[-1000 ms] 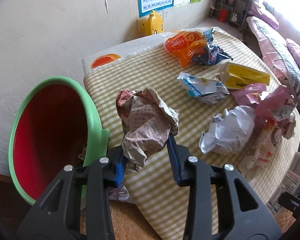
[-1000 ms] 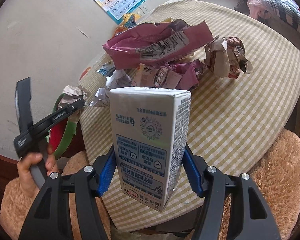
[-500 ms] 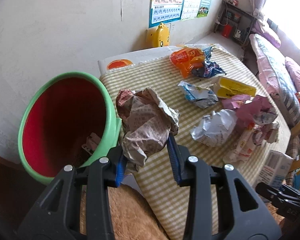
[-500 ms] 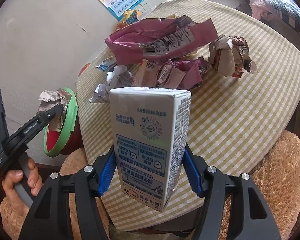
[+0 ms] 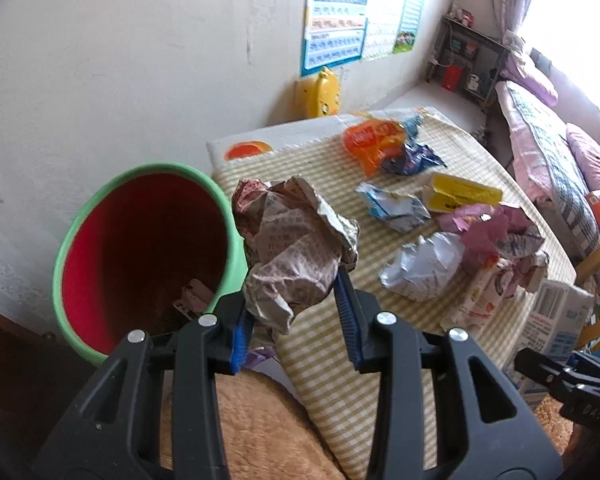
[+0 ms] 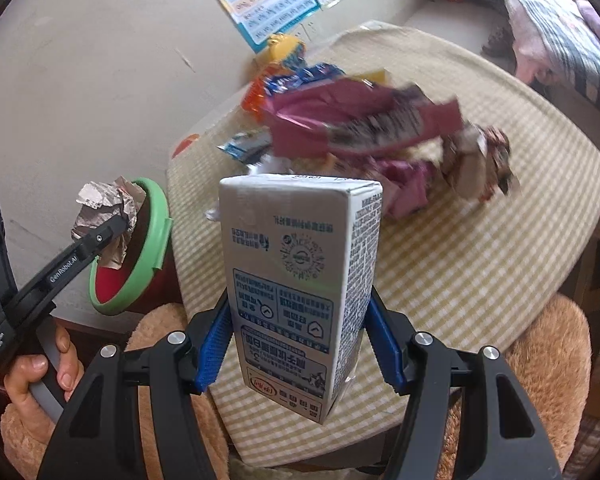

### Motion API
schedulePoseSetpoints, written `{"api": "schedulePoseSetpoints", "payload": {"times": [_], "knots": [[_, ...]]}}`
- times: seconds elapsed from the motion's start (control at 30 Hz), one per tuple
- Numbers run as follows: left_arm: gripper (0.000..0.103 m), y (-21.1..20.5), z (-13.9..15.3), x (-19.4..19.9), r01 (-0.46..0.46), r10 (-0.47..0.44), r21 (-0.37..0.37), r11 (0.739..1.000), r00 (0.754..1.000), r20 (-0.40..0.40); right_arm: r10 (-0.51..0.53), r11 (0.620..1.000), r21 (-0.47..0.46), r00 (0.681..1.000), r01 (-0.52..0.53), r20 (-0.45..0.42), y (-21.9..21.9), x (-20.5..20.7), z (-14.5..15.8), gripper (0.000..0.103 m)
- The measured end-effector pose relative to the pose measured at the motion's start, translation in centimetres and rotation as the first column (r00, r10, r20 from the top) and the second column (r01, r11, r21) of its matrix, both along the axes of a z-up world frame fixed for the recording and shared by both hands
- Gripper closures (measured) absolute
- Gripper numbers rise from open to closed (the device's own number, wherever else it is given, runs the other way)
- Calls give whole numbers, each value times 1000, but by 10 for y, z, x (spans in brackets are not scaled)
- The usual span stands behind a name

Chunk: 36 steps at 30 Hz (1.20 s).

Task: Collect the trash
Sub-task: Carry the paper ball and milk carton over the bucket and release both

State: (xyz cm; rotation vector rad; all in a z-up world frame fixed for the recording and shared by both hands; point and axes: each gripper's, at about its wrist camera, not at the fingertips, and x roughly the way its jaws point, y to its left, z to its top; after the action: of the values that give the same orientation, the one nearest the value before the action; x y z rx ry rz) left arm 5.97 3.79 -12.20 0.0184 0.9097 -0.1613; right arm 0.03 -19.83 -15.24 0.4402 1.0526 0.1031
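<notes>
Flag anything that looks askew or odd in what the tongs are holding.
The milk carton in the right tongs is upside down: its print reads inverted. The crumpled paper in the left tongs looks ordinary.

**Lighting and Picture Quality**

Both views are lit by daylight. In the left wrist view the window [image 5: 580, 20] at 1 o'clock is overexposed to plain white, and glare washes out the upper part of the wall poster [image 5: 340, 20] at 12 o'clock. The inside of the bin [image 5: 140, 248] at 9 o'clock falls into deep shadow. Fisheye distortion bends the table edge [image 5: 320, 392], and dark vignetting fills the corners. In the right wrist view the carton [image 6: 300, 280] at centre is sharp, while the wrappers [image 6: 360, 128] at 12 o'clock show motion blur.
</notes>
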Motion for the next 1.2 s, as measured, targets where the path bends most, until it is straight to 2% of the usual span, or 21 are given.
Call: {"api": "schedulePoseSetpoints", "payload": {"times": [0.2, 0.4, 0.63, 0.8, 1.0, 1.07, 1.1, 1.13, 1.2], "knots": [[67, 39, 6, 7, -93, 94, -14, 996, 995, 20, 59, 998, -19, 997, -58, 54, 32, 27, 23, 43], [67, 92, 4, 13, -201, 201, -2, 980, 979, 36, 146, 989, -33, 985, -143, 93, 81, 55, 36, 43], [67, 148, -22, 21, -310, 310, -2, 951, 950, -42, 267, 964, -26, 961, -265, 77, 153, 93, 31, 43], [67, 161, -36, 35, -324, 323, 3, 946, 943, -83, 324, 946, -37, 943, -322, 80, 198, 122, 28, 43], [65, 169, -41, 38, -331, 329, -6, 944, 939, -98, 341, 940, -54, 935, -338, 98, 226, 146, 29, 43], [59, 171, -45, 39, -329, 327, -2, 944, 939, -104, 349, 937, -43, 931, -347, 110, 232, 154, 31, 42], [54, 172, -46, 39, -330, 328, -2, 944, 939, -107, 355, 935, -38, 929, -353, 110, 234, 158, 32, 38], [44, 172, -47, 39, -336, 334, -3, 942, 936, -108, 352, 936, -40, 929, -349, 114, 234, 159, 33, 30], [43, 174, -47, 37, -344, 340, -18, 939, 935, -104, 340, 940, -48, 931, -337, 129, 232, 161, 35, 28]]}}
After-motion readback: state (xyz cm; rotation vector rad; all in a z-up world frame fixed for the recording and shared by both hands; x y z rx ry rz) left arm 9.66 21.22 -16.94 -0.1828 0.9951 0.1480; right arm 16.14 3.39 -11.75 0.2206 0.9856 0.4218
